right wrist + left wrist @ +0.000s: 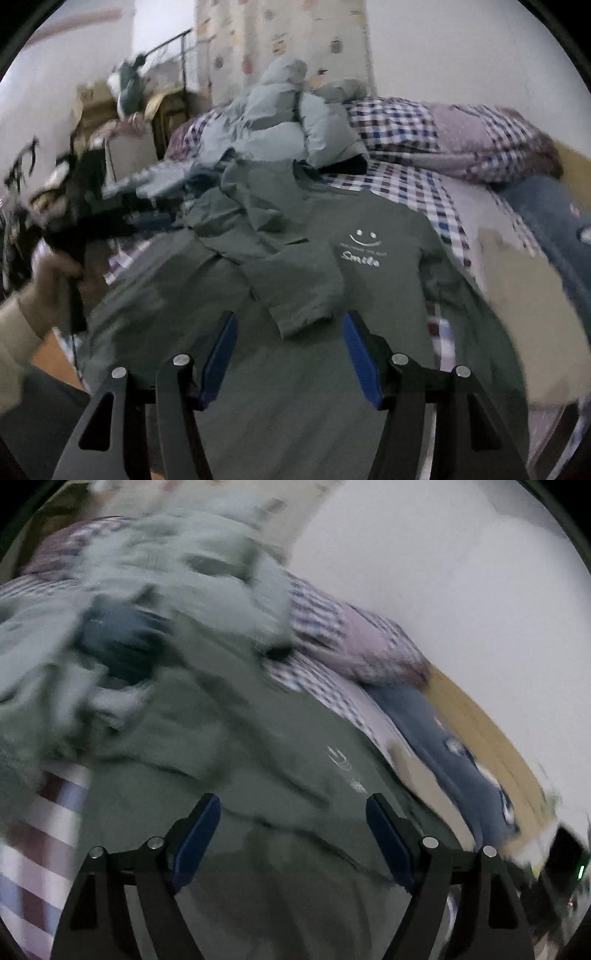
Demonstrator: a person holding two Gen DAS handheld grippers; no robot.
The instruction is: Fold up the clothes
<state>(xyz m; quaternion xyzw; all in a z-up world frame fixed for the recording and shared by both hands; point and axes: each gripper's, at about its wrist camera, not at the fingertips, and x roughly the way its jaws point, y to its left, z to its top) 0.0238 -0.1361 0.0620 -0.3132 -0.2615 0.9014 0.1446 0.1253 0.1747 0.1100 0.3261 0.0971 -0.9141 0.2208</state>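
Checked bedsheet (402, 184), grey T-shirt (373, 273), patterned curtain (280, 33)

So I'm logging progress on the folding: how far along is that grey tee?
Done: the grey T-shirt lies spread on the checked sheet, one sleeve folded across its front. In hand: nothing; the left gripper and right gripper are both open above it. Left: the remaining folds.

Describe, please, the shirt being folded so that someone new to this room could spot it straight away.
Start from the bed with the checked sheet; a heap of pale blue puffy clothing sits at its far end. Nearer the camera lies the grey-green T-shirt, spread out with one sleeve folded inward. Unlike its plain neighbours, it carries a white smiley face and the word "Smile" on the chest.
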